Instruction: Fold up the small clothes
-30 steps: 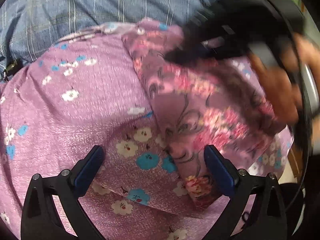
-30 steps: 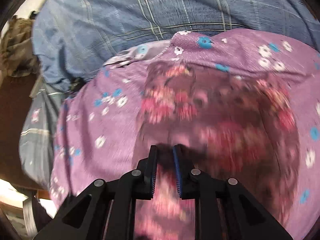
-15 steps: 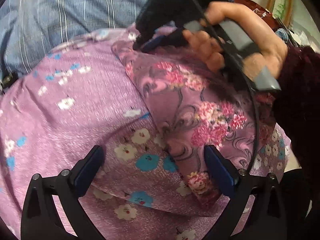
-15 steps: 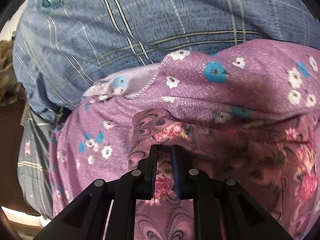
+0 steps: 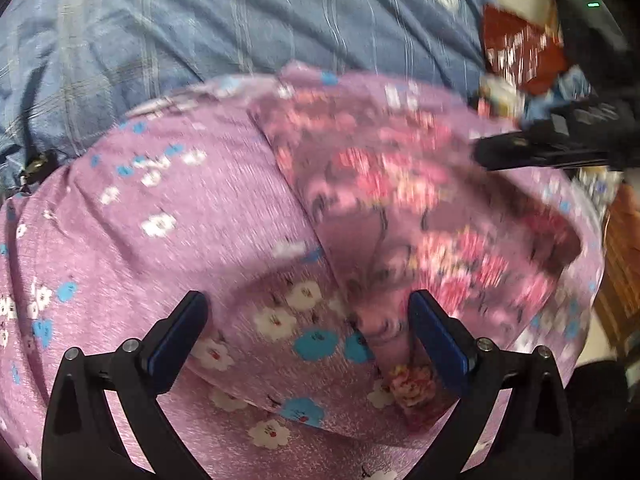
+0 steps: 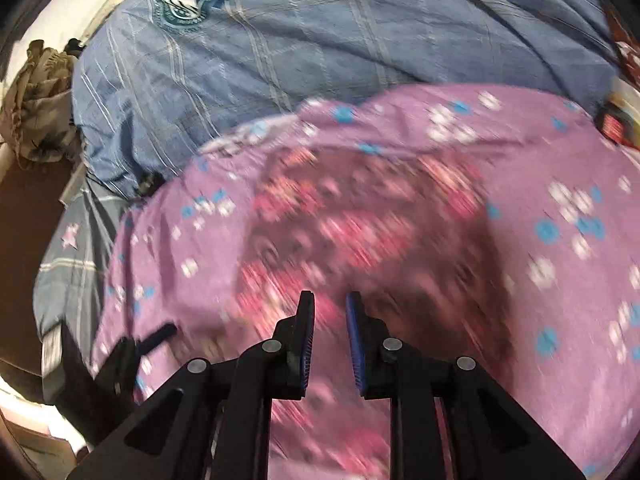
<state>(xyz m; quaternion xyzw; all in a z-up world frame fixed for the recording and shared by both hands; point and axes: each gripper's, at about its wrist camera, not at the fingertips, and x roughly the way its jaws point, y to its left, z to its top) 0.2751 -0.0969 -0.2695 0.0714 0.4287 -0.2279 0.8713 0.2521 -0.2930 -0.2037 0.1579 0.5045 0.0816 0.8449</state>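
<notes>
**Floral garment lay folded on the purple spread, both grippers free of it**

A blue plaid bedcover filled the far ground ahead of both grippers, with a round crest printed on it. Nearer, a purple sheet with white and blue flowers spread under and around both grippers, over the plaid cover. On that sheet lay the small garment, mauve with pink roses and dark swirls, folded into a long strip that ran away from the left gripper, up and to its right; motion blur smeared its pattern in both views. In the right wrist view the garment sat directly ahead of and beneath the fingers.

The left gripper stood wide open, holding nothing; the near end of the garment lay just inside its right finger, while the flowered sheet filled the rest of the gap. The right gripper had its jaws slightly parted, a narrow gap showing between the blue pads, with no cloth pinched between them. Seen from the left wrist, the right gripper hung blurred at the far right above the garment's edge.
</notes>
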